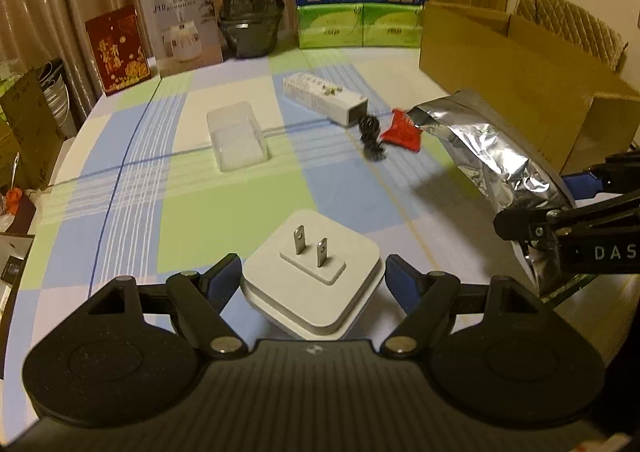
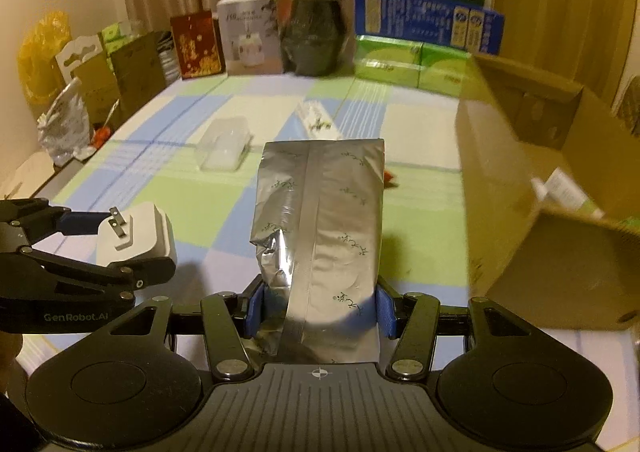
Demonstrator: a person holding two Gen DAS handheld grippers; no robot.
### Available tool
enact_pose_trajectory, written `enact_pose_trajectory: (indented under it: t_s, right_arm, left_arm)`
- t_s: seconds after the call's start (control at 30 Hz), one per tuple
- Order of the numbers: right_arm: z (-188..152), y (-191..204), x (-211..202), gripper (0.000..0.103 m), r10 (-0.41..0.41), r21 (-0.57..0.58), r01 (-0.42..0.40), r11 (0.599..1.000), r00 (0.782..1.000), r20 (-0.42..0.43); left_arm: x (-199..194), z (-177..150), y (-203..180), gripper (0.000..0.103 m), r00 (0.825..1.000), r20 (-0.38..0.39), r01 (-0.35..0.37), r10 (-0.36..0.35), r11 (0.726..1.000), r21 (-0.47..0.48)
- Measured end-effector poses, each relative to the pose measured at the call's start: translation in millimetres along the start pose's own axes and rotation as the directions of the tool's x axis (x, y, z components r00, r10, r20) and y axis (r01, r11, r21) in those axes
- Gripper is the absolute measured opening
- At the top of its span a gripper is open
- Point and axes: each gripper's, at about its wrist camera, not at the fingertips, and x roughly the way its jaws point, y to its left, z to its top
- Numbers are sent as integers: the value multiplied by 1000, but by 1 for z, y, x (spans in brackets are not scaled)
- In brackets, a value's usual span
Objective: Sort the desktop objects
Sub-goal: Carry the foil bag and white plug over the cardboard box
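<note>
Here, both of the person's hand-held tools are loaded above the checked counter (image 1: 192,212); the left gripper (image 1: 314,280) has its blue-padded fingers (image 1: 224,280) clenched on the sides of a white plug adapter (image 1: 314,280), its two flat prongs pointing up and forward, while the right gripper (image 2: 318,308) grips the lower end of a silver foil pouch (image 2: 320,220), whose long axis runs straight ahead along the fingers and away from the camera; in the left wrist view the pouch (image 1: 492,148) hangs in the air to the right, just in front of the open cardboard box (image 1: 500,64); that box sits on the right side of the counter, and in the right wrist view its near wall (image 2: 560,272) lies just to the right of the pouch, so the right hand is judged the nearer of the two to it, the left hand having to cross the counter to reach it; the likely next move, a judgement only, is a swing to the right and a drop into the box; left on the counter, well ahead of both tools, are a clear plastic case (image 1: 238,138), a white carton (image 1: 324,96), a small black item (image 1: 370,136) too blurred to name, and a red packet (image 1: 402,130); boxes and a dark jar (image 1: 250,4) line the far edge
</note>
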Motion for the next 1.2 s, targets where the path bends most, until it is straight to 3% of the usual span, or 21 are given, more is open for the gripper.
enact_pose_trajectory:
  t_s: [0.5,1.2]
  right_arm:
    - [15,-49,-78,51,-65,69,60,996,995,78]
    - [0,-153,-144,51,-234,173,214,961,966,109]
  left_arm:
    - [-46,44,-55,75,997,57,46,-44,999,-25]
    - [-51,105,-168,75,982,83,165,-170,984,67]
